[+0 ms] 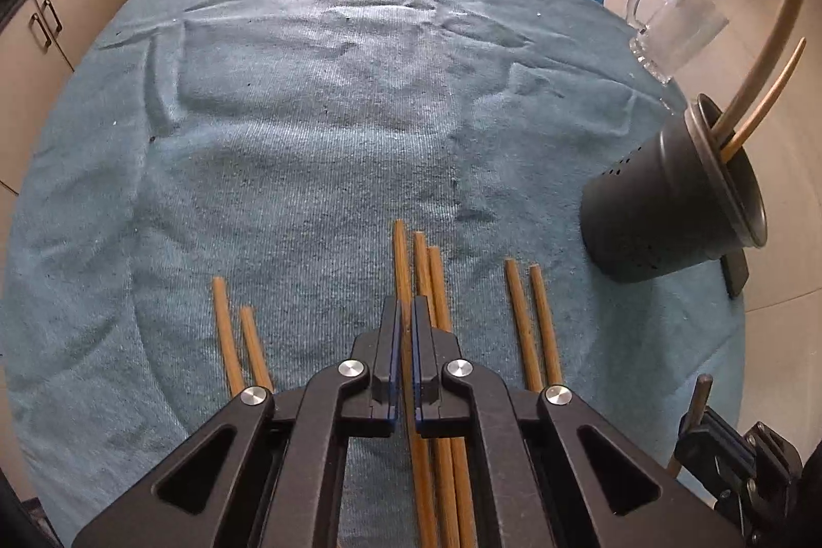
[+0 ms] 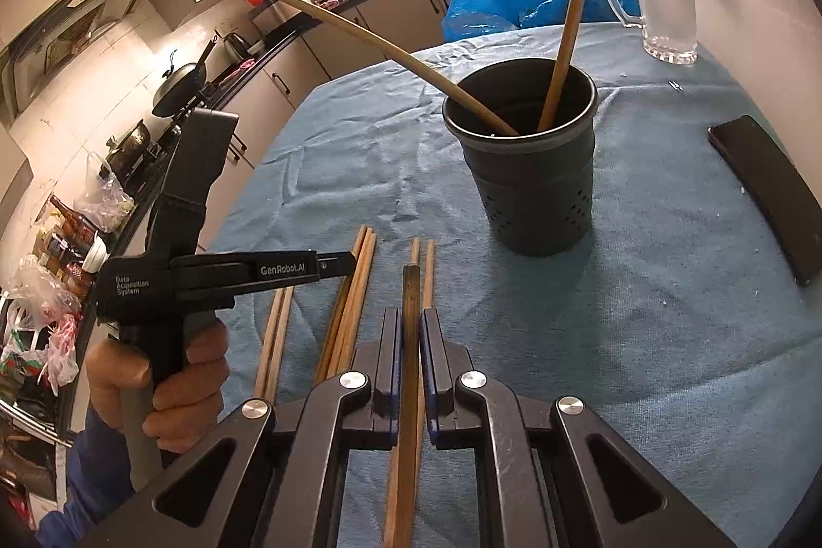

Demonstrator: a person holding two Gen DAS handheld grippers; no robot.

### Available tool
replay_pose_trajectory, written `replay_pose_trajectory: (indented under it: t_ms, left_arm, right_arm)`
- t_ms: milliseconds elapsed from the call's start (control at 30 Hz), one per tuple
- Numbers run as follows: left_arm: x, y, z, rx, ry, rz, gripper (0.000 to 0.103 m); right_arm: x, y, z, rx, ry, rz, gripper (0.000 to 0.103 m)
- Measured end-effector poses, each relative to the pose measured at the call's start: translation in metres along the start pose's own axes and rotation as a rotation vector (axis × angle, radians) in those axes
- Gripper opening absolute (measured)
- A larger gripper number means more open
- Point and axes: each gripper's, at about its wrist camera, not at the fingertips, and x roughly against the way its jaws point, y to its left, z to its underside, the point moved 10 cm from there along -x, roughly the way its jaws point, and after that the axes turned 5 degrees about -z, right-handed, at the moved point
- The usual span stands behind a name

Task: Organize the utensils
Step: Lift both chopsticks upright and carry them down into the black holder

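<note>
Mid-sorting: right gripper (image 2: 410,332) pinched a dark chopstick (image 2: 411,291) at lower centre — next, a lift into the black holder (image 2: 529,178) above. Left gripper (image 1: 407,317) pressed together over the loose chopsticks (image 1: 431,286) on the desk (image 1: 308,111).

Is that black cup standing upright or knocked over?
Upright: the black cup stands on its base on the blue cloth, mouth up, two sticks leaning inside.

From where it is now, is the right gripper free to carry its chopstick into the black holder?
Probably yes. The right gripper is shut on a chopstick, and only bare cloth lies before the black holder, whose mouth has room.
</note>
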Motion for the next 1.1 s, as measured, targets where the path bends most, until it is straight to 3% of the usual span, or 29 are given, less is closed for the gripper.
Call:
replay_pose_trajectory:
  t_ms: [200, 367, 567, 800, 1100]
  left_arm:
    - [-0.006, -0.005, -0.008, -0.042, -0.012, -0.082, 0.007]
    - [0.002, 0.001, 0.002, -0.018, -0.043, -0.048, 0.006]
    - [0.070, 0.005, 0.014, -0.002, -0.220, -0.012, 0.006]
    - [0.172, 0.003, 0.024, 0.009, -0.441, 0.032, 0.006]
    - [0.229, -0.006, 0.035, -0.016, -0.548, 0.050, 0.006]
  right_arm:
    - [-0.002, 0.001, 0.001, 0.000, 0.003, -0.002, 0.008]
    - [0.001, 0.001, 0.001, 0.002, -0.006, -0.001, 0.008]
    - [0.016, 0.008, -0.006, 0.025, -0.064, -0.023, 0.008]
    - [0.076, 0.035, -0.027, 0.114, -0.262, -0.065, 0.008]
    - [0.117, 0.046, -0.036, 0.143, -0.378, -0.072, 0.008]
